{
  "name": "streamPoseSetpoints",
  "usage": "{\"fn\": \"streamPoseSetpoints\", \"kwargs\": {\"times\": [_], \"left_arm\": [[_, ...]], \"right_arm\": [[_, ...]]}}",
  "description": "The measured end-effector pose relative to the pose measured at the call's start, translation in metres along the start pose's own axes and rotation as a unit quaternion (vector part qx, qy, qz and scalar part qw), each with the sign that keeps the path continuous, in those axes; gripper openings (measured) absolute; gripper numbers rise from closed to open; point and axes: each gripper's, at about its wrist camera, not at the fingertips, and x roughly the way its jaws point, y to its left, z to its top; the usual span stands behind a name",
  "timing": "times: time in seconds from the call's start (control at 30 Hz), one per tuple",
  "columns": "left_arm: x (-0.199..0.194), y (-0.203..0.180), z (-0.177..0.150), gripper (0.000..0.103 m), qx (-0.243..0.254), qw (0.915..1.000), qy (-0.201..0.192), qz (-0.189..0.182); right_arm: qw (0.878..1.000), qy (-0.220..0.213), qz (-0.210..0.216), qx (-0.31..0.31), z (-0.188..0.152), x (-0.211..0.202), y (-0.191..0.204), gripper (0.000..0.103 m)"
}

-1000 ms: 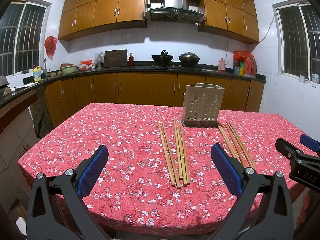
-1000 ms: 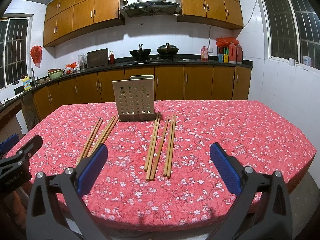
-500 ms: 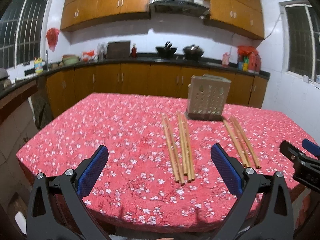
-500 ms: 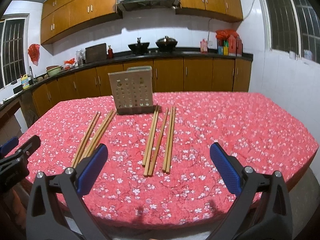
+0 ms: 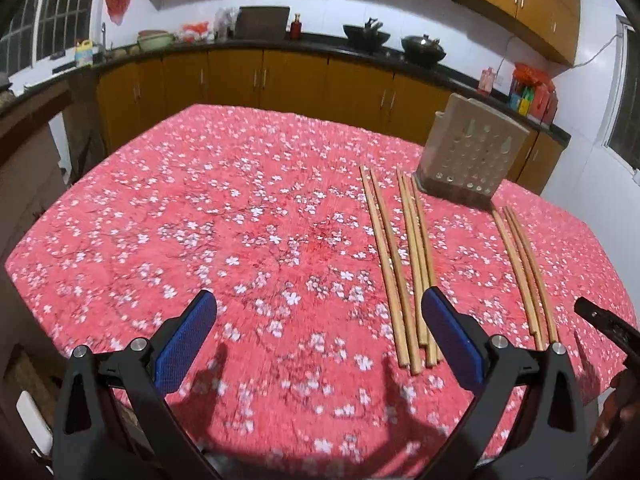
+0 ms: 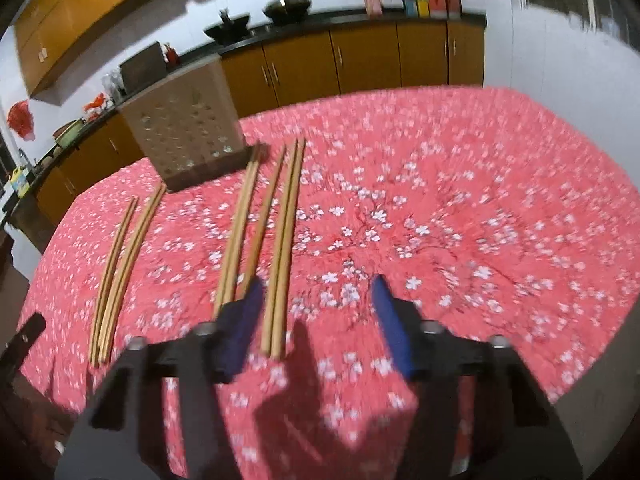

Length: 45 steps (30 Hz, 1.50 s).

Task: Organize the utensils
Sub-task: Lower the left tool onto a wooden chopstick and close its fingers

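Two chopsticks (image 6: 280, 264) between right hand-held gripper (image 6: 318, 320), closing

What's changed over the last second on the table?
Both grippers dropped toward the chopsticks. The right gripper has just been closing, one pair of chopsticks between its fingers, not yet pinched. The left gripper stays wide open. Chopsticks and holder haven't moved.

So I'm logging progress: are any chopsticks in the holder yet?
None seen in it. All the chopsticks lie flat on the tablecloth in front of the perforated holder; nothing sticks above its rim, though its inside is hidden.
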Motion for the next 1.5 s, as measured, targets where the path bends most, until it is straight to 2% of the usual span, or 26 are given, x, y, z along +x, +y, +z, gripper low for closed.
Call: {"fn": "streamPoseSetpoints", "kwargs": {"times": [0.03, 0.1, 0.17, 0.3, 0.43, 0.5, 0.53, 0.73, 0.77, 0.93, 1.03, 1.17, 1.4, 1.5], "left_arm": [[0.004, 0.000, 0.003, 0.101, 0.001, 1.0000, 0.005, -0.001], [0.014, -0.002, 0.008, 0.099, 0.003, 0.9998, 0.016, -0.008], [0.022, -0.004, 0.011, 0.087, 0.009, 0.9995, 0.027, -0.013], [0.041, -0.006, 0.018, 0.074, 0.014, 0.9983, 0.055, -0.016], [0.053, -0.007, 0.021, 0.065, 0.019, 0.9971, 0.071, -0.023], [0.056, -0.010, 0.020, 0.062, 0.024, 0.9964, 0.078, -0.026], [0.057, -0.011, 0.021, 0.059, 0.025, 0.9961, 0.080, -0.027], [0.068, -0.022, 0.020, 0.049, 0.035, 0.9931, 0.101, -0.047], [0.068, -0.025, 0.021, 0.045, 0.038, 0.9928, 0.102, -0.051], [0.071, -0.033, 0.025, 0.035, 0.041, 0.9894, 0.111, -0.084], [0.071, -0.035, 0.027, 0.035, 0.043, 0.9891, 0.107, -0.091], [0.079, -0.039, 0.026, 0.025, 0.056, 0.9885, 0.115, -0.081], [0.079, -0.046, 0.024, 0.023, 0.089, 0.9876, 0.113, -0.063], [0.082, -0.055, 0.024, 0.016, 0.112, 0.9869, 0.108, -0.045]], "right_arm": [[1.000, 0.013, 0.007, 0.009, 0.005, 0.010, -0.001, 0.036], [0.999, 0.026, 0.014, 0.013, 0.013, 0.022, -0.002, 0.030], [0.999, 0.036, 0.017, 0.011, 0.020, 0.031, 0.001, 0.028], [0.998, 0.049, 0.026, 0.004, 0.032, 0.046, 0.008, 0.027], [0.998, 0.056, 0.028, -0.010, 0.037, 0.057, 0.012, 0.017], [0.998, 0.061, 0.027, -0.013, 0.036, 0.059, 0.011, 0.016], [0.998, 0.063, 0.023, -0.014, 0.037, 0.060, 0.010, 0.009], [0.997, 0.058, 0.000, -0.042, 0.037, 0.062, 0.017, 0.009], [0.997, 0.055, -0.007, -0.050, 0.037, 0.063, 0.019, 0.009], [0.998, 0.051, -0.005, -0.042, 0.040, 0.065, 0.016, 0.009], [0.998, 0.046, -0.009, -0.051, 0.040, 0.066, 0.018, 0.009], [0.997, 0.042, -0.012, -0.059, 0.040, 0.067, 0.021, 0.009], [0.997, 0.042, -0.015, -0.068, 0.035, 0.062, 0.021, 0.010], [0.996, 0.039, -0.017, -0.076, 0.034, 0.061, 0.022, 0.010]]}}
